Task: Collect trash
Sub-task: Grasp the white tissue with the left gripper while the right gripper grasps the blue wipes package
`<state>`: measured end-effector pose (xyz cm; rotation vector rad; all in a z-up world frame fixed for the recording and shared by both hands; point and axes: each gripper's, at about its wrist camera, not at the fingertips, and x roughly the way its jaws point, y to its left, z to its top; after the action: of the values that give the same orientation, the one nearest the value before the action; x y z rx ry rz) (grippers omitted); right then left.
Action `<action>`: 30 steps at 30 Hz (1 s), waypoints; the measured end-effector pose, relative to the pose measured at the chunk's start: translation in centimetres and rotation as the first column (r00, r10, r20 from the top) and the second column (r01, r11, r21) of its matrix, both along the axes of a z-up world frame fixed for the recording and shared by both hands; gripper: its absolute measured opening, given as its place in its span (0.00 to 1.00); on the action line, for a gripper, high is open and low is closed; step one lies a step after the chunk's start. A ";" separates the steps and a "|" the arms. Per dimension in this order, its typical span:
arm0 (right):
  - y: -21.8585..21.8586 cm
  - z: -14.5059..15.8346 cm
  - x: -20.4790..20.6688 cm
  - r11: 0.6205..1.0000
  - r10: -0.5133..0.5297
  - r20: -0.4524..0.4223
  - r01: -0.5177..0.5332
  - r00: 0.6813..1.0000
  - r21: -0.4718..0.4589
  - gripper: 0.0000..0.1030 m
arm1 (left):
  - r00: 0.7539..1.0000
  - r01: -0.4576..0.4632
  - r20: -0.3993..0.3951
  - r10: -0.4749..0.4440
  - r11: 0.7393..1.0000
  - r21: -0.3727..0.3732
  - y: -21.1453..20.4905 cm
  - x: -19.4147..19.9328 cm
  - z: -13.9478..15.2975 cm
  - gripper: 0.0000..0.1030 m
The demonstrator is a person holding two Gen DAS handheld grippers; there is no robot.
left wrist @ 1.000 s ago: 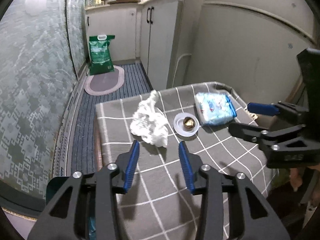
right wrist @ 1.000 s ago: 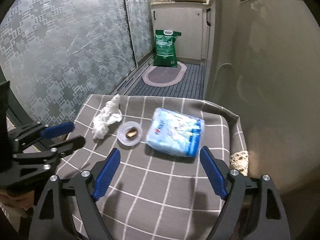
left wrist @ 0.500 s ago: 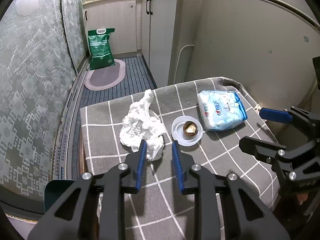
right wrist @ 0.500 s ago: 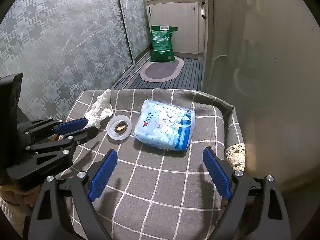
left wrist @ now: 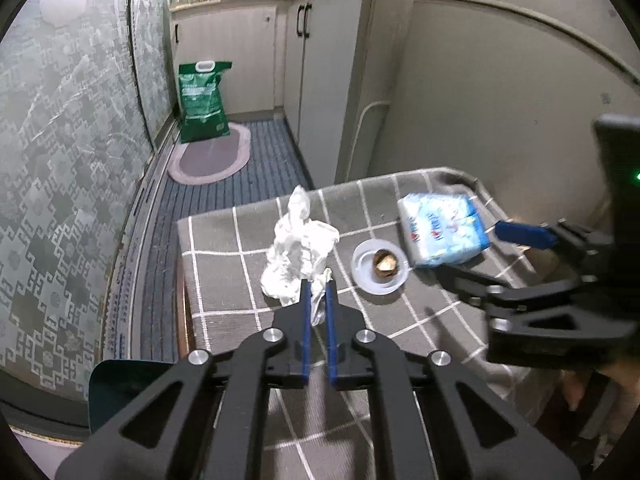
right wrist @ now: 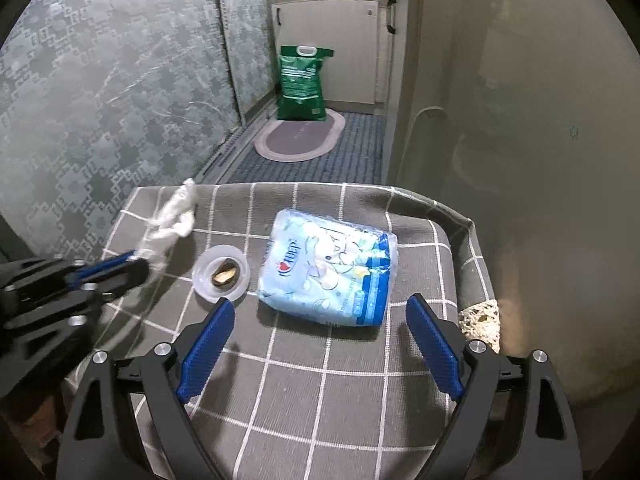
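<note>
Tissue [left wrist: 298, 252]: crumpled, lying on the checked cloth [left wrist: 224, 264], long axis running away from the left tongs [left wrist: 316, 284]. Left tongs are pinching its near corner, jaws nearly closed; this hand is nearer. Right tongs [right wrist: 320, 320] are hovering wide open and empty, facing the blue pack [right wrist: 328, 276]. Dish [right wrist: 221, 273] is sitting between tissue and pack.

Both fisheye views look forward and down over the table [left wrist: 224, 248], toward the kitchen cabinets behind. The left view sits close at the table's left; the right view sits close at its right. Both share the tissue pack [left wrist: 442, 230] [right wrist: 328, 272] and green bag [left wrist: 203, 100] [right wrist: 302, 82].
</note>
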<state>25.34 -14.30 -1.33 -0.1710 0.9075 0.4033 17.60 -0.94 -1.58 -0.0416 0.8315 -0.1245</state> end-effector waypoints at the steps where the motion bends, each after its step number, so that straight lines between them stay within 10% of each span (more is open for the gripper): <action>1: 0.0 -0.1 0.1 1.000 -0.011 0.001 0.011 1.000 -0.007 0.86 | 1.000 0.005 0.008 -0.005 1.000 -0.013 0.2 -0.2 0.2 0.07; 30: 3.7 -1.7 3.7 0.984 -0.160 -0.016 0.158 0.987 -0.080 0.86 | 0.994 0.009 0.113 0.003 0.994 -0.107 5.8 -4.7 3.1 0.07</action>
<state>29.01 -10.63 -3.01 -0.1649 0.9528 0.2217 12.94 4.85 1.57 -0.1331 0.7112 -0.1731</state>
